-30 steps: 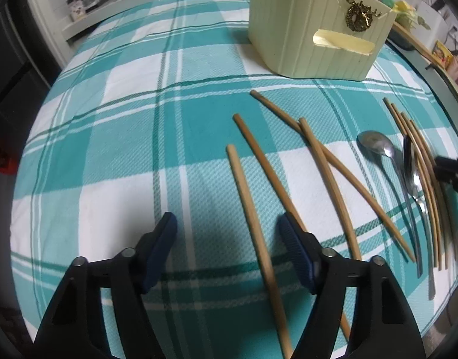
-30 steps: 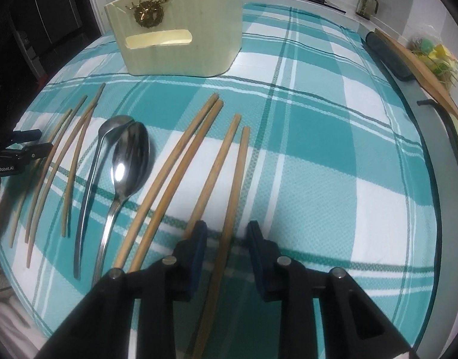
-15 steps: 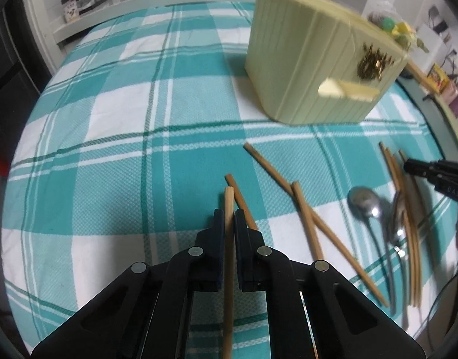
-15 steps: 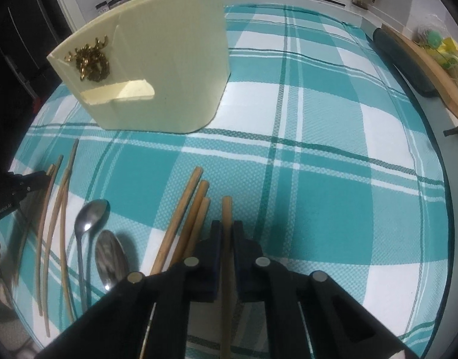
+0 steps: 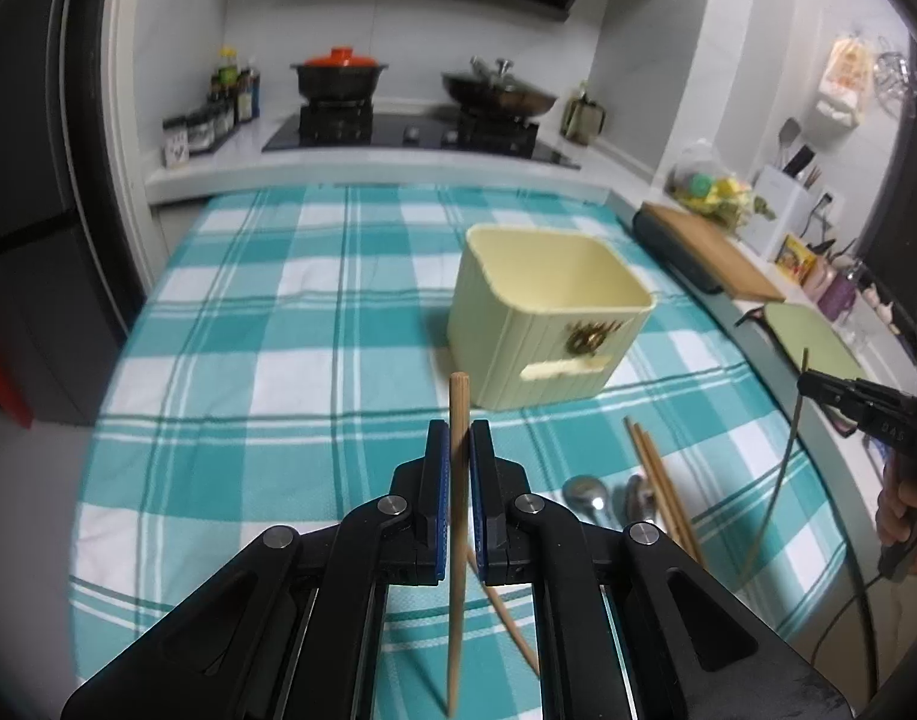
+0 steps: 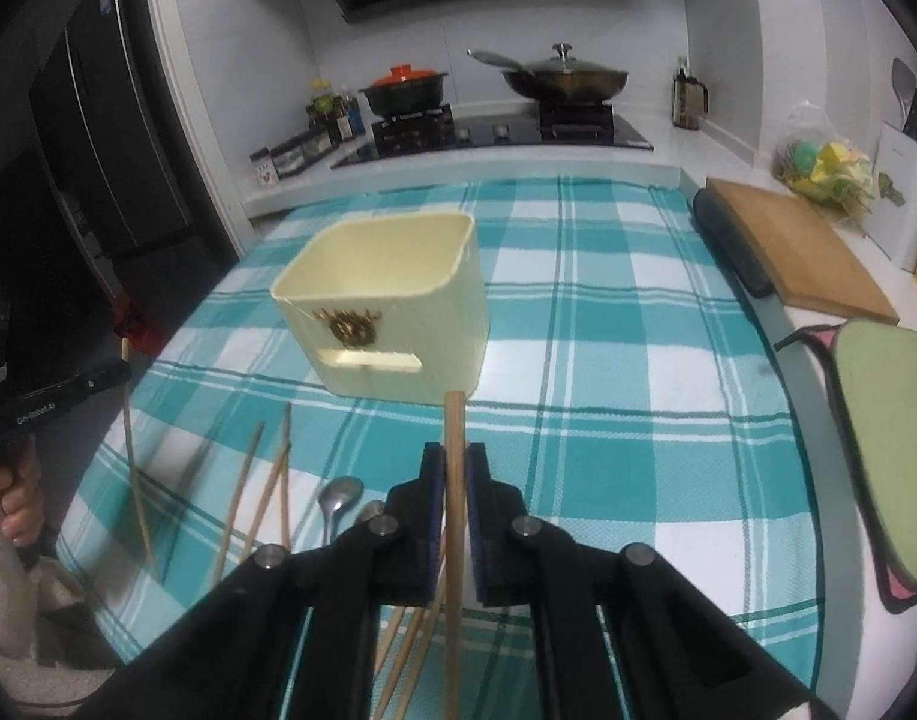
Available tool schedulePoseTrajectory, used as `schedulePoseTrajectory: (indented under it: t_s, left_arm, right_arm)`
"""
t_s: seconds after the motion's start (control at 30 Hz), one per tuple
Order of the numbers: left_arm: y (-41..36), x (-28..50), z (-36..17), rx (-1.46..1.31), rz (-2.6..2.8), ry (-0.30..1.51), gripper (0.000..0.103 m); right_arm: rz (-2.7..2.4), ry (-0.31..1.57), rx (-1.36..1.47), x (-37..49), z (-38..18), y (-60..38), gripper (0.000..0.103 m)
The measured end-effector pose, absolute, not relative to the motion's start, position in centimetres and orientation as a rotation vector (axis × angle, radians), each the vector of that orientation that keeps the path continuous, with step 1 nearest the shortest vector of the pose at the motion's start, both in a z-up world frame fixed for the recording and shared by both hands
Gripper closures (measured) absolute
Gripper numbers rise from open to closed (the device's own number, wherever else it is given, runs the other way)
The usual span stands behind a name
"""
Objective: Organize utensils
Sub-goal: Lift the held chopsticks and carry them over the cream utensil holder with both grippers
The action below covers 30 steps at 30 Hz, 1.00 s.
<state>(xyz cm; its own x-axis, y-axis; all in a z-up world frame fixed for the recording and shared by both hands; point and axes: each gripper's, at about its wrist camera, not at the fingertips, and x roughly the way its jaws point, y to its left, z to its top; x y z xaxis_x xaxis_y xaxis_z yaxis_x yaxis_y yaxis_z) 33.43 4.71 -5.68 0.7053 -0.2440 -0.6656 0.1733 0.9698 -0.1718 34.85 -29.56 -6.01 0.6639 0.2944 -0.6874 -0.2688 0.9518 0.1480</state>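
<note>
The left gripper (image 5: 458, 450), open a second ago, is now clamping a wooden chopstick (image 5: 456, 540) and lifting it off the checked tablecloth (image 5: 230, 360). The right gripper (image 6: 455, 474) is likewise gripping its own chopstick (image 6: 454, 540), raising it clear.

Dim, cool indoor light falls evenly from above. Both fisheye views bend strongly, with dark vignetted corners. Slight motion blur softens the cream bin (image 5: 548, 312) and stovetop pots (image 6: 563, 81). Shadows on the checked tablecloth (image 5: 266, 372) stay faint.
</note>
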Motion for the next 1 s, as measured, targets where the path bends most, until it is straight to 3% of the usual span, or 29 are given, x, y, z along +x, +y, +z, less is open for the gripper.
schedulePoseTrajectory:
  t_s: [0.43, 1.0]
  left_arm:
    - [4.8, 32.4, 1.8, -0.173, -0.307, 0.609, 0.098]
    - [1.4, 42.5, 11.8, -0.199, -0.323, 0.435, 0.098]
  right_arm:
    - [0.312, 0.469, -0.003, 29.9, 3.2, -27.7, 0.096]
    - [0.362, 0.336, 0.028, 39.9, 11.4, -23.8, 0.096]
